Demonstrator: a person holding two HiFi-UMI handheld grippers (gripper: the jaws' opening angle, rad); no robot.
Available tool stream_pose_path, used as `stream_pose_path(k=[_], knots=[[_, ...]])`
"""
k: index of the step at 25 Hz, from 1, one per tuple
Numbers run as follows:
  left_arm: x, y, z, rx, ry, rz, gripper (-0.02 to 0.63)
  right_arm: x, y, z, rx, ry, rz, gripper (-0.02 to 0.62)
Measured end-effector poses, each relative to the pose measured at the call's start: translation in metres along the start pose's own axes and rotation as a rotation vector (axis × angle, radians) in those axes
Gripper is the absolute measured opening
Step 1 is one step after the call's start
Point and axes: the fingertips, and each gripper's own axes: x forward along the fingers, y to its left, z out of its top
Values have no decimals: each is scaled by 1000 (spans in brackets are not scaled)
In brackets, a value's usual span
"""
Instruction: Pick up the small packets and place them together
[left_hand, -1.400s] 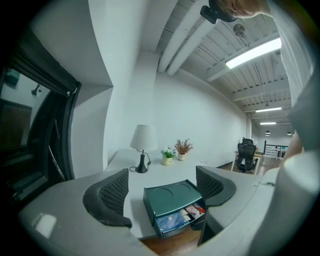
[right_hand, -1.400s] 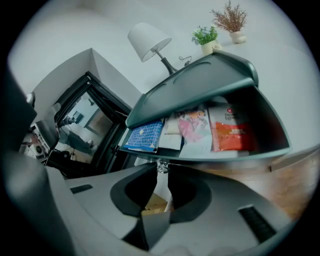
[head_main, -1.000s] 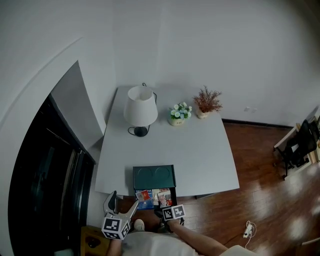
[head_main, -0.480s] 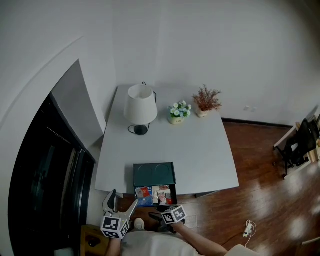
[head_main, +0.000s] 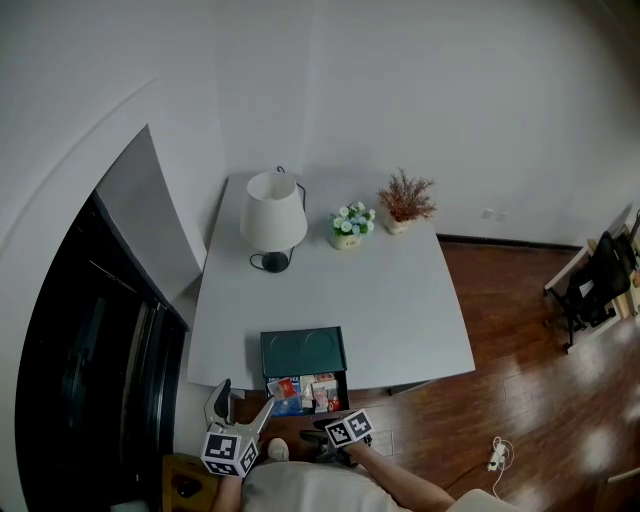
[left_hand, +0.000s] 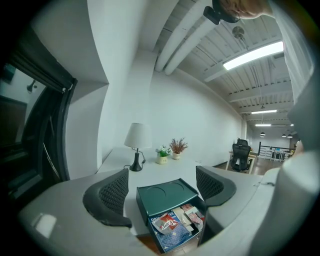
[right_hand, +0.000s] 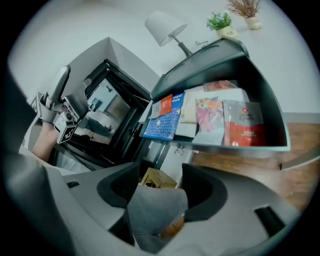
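Observation:
A dark green drawer box (head_main: 303, 352) stands at the white table's front edge with its drawer pulled out. Several small packets (head_main: 308, 392) lie together in the drawer: a red one (right_hand: 245, 125), a pink one (right_hand: 209, 115) and a red-and-white one (left_hand: 167, 222) on a blue booklet (right_hand: 162, 122). My right gripper (right_hand: 159, 187) hangs just in front of the drawer (right_hand: 240, 146). Its jaws have just been opening and hold nothing; only the person's grey-clad leg shows behind them. My left gripper (left_hand: 161, 189) is open and empty, level with the box (left_hand: 162, 192), off to the left (head_main: 245, 402).
On the table (head_main: 400, 300) stand a white lamp (head_main: 272, 215), a flower pot (head_main: 346, 224) and a dried plant (head_main: 403, 200). A dark glass cabinet (head_main: 90, 370) fills the left. A cardboard box (right_hand: 155, 179) sits on the floor below. A power strip (head_main: 493, 460) lies on the wood floor.
My right gripper has drawn back a little from the drawer toward the person, leaving the packets inside. My left gripper has stayed where it was.

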Motion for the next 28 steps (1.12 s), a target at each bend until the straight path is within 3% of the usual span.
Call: stream_pose_path(k=[4,6,8,10,14,17,20,25,28], knots=[[2,-2,2,-1,-9,-5,405,-1,20,-24,-53,122,95,279],[4,-3,4,-2,-14,-6,405,-7,42,-24,-95,135,171,279],[4,-4,7,-3,-22,-4,405,-16,64,-7,-148,59,224,279],[4,-4,10,-5,-31,-1,405,-32,86,24,-197,-80,254,279],[4,-7,21,-7,-52,-2,405,-76,115,89,-304,-344,255,278],[2,-8,28,-6,-68,-1,405,-111,122,130,-381,-539,174,278],[2,-10,35,-3,-87,3,405,-148,120,163,-449,-706,32,278],[-1,-14,51,26,-131,18,405,-205,117,194,-628,-876,-254,278],[-2,-18,61,82,-173,40,408,-236,116,205,-668,-989,-394,278]])
